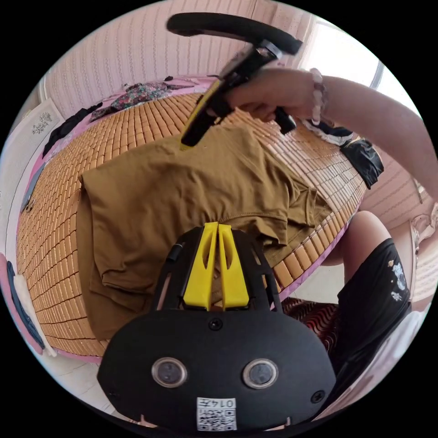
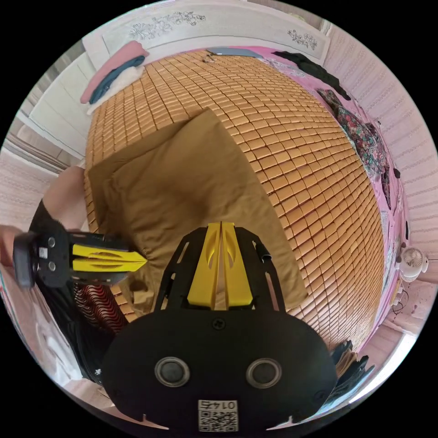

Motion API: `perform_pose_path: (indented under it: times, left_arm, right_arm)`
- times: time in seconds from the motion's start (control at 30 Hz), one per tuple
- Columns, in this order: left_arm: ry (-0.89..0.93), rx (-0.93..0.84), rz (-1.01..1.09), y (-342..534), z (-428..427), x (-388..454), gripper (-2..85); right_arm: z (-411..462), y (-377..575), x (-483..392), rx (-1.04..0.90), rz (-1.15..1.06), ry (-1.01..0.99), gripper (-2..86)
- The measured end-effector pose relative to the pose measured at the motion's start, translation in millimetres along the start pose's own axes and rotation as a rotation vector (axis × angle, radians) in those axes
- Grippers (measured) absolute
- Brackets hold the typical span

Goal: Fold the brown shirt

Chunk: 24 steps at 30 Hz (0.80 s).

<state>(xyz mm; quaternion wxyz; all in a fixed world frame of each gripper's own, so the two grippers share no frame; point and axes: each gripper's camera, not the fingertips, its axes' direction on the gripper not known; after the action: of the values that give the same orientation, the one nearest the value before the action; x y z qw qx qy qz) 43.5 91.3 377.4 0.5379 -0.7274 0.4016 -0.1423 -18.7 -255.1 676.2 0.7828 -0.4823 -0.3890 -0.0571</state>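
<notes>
Bamboo matting (image 2: 296, 150) covers the bed, and the brown shirt (image 1: 182, 191) lies partly folded near its edge. Left gripper (image 1: 218, 226) hangs over the hem with jaws together; right gripper (image 2: 221, 224) likewise, pinching nothing I can see. Best to take both hem corners evenly before folding.

We see the brown shirt (image 1: 182, 191) as soft matt cloth, creased toward five o'clock. The mat (image 2: 292, 150) beneath is small glossy tiles (bamboo, by the look). Both grippers' yellow jaws look like smooth matt plastic on black frames.
</notes>
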Motion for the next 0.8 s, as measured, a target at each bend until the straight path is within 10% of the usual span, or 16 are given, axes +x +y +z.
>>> perform_pose_path:
  times: [0.57, 0.8]
  left_arm:
    - [0.089, 0.06, -0.055, 28, 22, 14, -0.6]
    - [0.21, -0.003, 0.06, 39, 10, 6, 0.5]
  right_arm:
    - [13, -48, 19, -0.205, 0.051, -0.033, 0.2]
    - [-50, 121, -8, 0.573, 0.428, -0.253, 1.4]
